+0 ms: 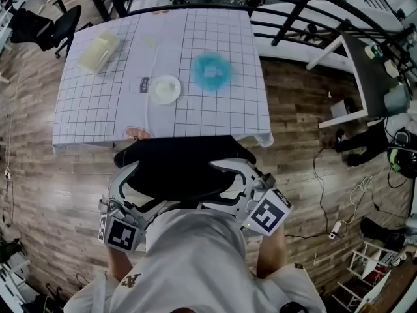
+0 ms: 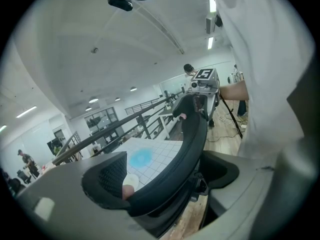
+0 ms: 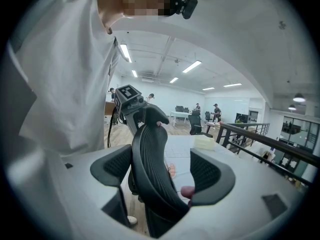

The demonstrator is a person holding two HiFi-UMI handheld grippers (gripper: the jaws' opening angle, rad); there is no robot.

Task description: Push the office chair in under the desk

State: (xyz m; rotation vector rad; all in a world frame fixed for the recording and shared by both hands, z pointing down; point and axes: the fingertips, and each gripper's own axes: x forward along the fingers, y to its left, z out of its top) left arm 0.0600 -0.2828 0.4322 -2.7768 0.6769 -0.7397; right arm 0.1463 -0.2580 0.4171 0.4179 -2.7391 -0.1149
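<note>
The black office chair (image 1: 182,165) stands against the near edge of the desk (image 1: 98,113), which wears a white gridded cloth. The seat's front reaches under the cloth's hem. I stand right behind the mesh backrest (image 3: 150,159). My left gripper (image 1: 140,188) clamps the backrest's left edge and my right gripper (image 1: 231,184) its right edge. In the left gripper view the curved backrest (image 2: 185,149) fills the gap of the left gripper (image 2: 165,174). The right gripper (image 3: 162,171) likewise has the mesh between its jaws.
On the desk lie a white plate (image 1: 165,89), a fluffy blue thing (image 1: 212,70) and a pale yellow box (image 1: 99,51). A black railing (image 1: 293,8) runs behind. Another desk (image 1: 365,77) and floor cables (image 1: 326,168) are to the right, a second black chair (image 1: 58,25) far left.
</note>
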